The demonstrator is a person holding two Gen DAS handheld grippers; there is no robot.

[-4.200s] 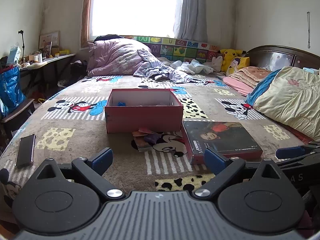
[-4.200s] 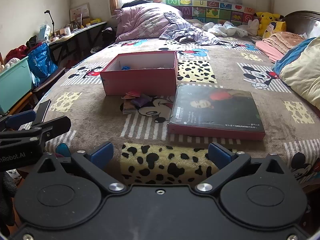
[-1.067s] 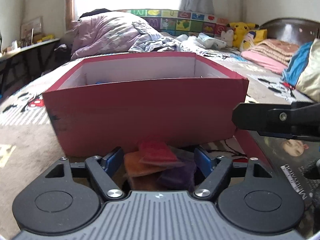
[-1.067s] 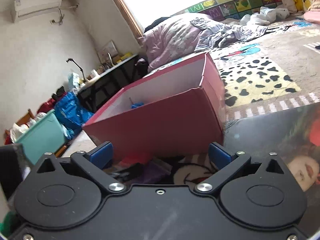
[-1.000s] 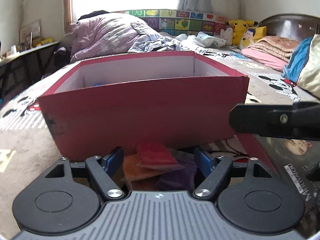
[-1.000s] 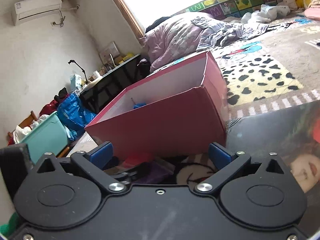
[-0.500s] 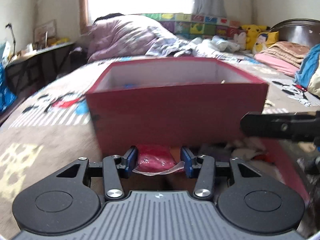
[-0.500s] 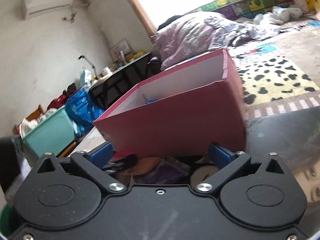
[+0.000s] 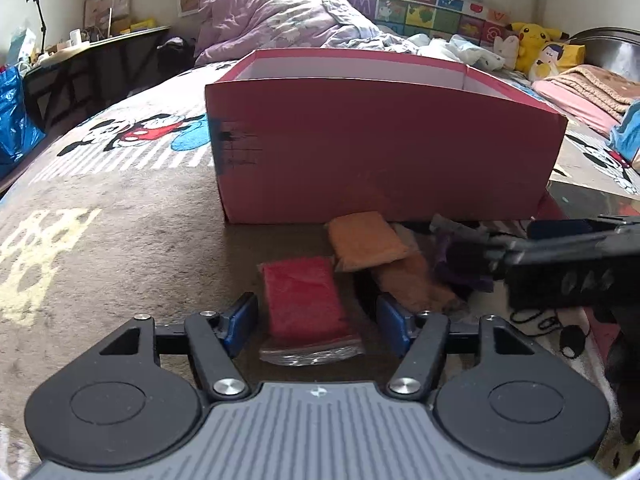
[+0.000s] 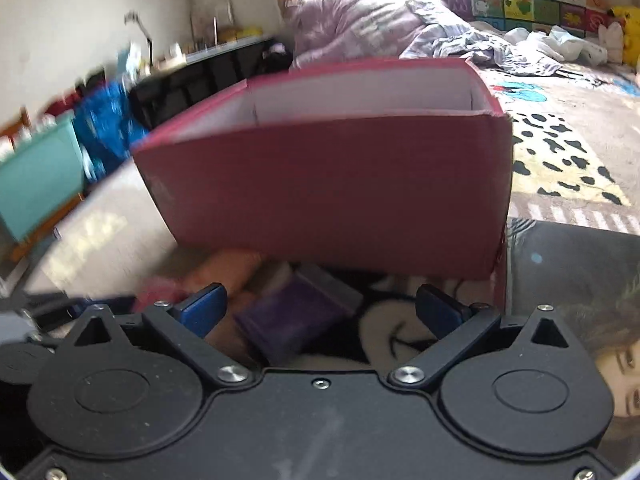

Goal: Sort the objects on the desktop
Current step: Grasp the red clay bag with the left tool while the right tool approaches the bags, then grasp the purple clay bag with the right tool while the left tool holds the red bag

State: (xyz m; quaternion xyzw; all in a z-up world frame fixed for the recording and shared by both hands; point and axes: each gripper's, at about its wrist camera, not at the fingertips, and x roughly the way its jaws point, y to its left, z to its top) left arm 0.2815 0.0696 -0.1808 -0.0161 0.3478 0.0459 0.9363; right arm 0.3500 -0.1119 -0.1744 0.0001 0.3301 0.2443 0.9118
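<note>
A red packet [image 9: 304, 300] lies on the blanket between the open fingers of my left gripper [image 9: 316, 320], untouched by either pad. Two orange packets [image 9: 366, 240] and purple packets [image 9: 460, 264] lie just beyond it, in front of the red box [image 9: 380, 152]. My right gripper [image 10: 320, 308] is open, and a purple packet [image 10: 296, 320] lies between its fingers below the red box [image 10: 340, 184]. The right gripper also shows in the left wrist view [image 9: 560, 256] as a dark bar over the purple packets.
A dark book [image 10: 568, 280] with a face on its cover lies right of the box. Pillows and a purple quilt [image 9: 272, 24] lie at the bed's far end. A desk [image 9: 100, 48] and a blue bag [image 9: 16, 128] stand off the left side.
My left gripper was shut on the red packet half a second ago and has opened; the packet now lies on the blanket. The right gripper has swung over the purple packet.
</note>
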